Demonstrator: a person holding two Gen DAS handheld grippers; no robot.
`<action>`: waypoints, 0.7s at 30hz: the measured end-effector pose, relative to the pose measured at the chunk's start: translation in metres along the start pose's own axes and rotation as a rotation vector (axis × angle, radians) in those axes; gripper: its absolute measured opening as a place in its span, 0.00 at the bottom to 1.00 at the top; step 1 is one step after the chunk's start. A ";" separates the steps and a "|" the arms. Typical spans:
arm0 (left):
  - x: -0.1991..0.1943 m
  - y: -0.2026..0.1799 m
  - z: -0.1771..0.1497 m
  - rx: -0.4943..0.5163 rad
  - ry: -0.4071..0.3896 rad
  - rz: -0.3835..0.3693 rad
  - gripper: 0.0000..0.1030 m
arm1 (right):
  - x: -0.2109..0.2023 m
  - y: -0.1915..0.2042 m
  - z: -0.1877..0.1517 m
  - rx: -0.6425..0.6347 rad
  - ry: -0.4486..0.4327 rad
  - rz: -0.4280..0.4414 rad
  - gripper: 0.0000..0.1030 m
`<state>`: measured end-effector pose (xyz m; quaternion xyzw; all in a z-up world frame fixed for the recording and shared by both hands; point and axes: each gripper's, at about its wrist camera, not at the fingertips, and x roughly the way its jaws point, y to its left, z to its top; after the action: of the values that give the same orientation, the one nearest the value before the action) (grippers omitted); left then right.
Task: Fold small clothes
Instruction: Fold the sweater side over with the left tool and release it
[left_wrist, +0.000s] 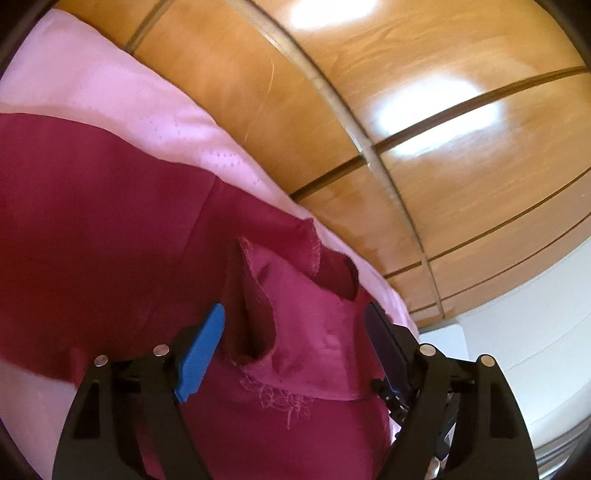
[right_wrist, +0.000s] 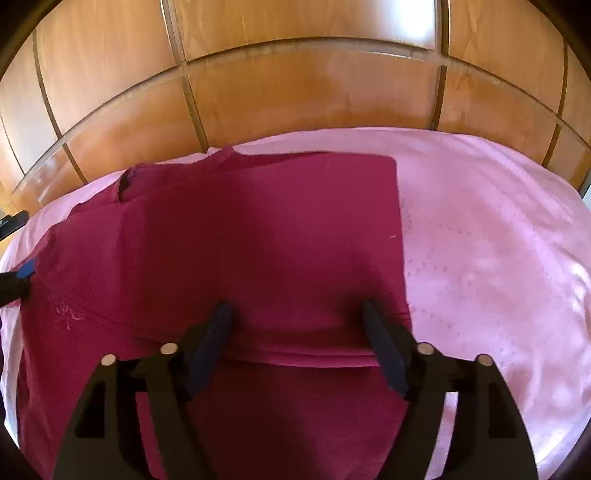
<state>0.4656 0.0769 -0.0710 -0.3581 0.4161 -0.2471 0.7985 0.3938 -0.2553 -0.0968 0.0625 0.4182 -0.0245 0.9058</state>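
Note:
A dark red garment (left_wrist: 92, 221) lies spread on a pink bedsheet (left_wrist: 110, 92). In the left wrist view a rumpled corner of it (left_wrist: 306, 317), with a frayed hem and a bit of embroidery, stands up between the fingers of my left gripper (left_wrist: 295, 308); the jaws are wide apart and the pads do not press on the cloth. In the right wrist view the garment (right_wrist: 258, 229) lies flat with a straight right edge and a folded edge across the front. My right gripper (right_wrist: 295, 305) hovers open over that fold. The left gripper's blue pad (right_wrist: 26, 271) shows at the garment's left edge.
Glossy wooden panels (right_wrist: 295, 92) rise right behind the bed. Bare pink sheet (right_wrist: 480, 240) spreads to the right of the garment. In the left wrist view a white wall or cabinet (left_wrist: 535, 332) stands beyond the bed's corner.

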 end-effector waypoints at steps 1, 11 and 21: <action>0.005 -0.001 0.000 0.013 0.016 0.019 0.74 | 0.002 0.000 -0.002 -0.001 -0.003 0.003 0.77; -0.014 -0.046 -0.009 0.259 -0.128 0.044 0.08 | 0.005 0.009 -0.003 -0.026 -0.025 -0.023 0.83; -0.005 -0.017 -0.024 0.271 -0.085 0.353 0.12 | 0.008 0.012 -0.005 -0.057 -0.018 -0.054 0.85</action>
<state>0.4413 0.0608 -0.0654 -0.1794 0.4013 -0.1417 0.8870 0.3966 -0.2425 -0.1052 0.0251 0.4121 -0.0376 0.9100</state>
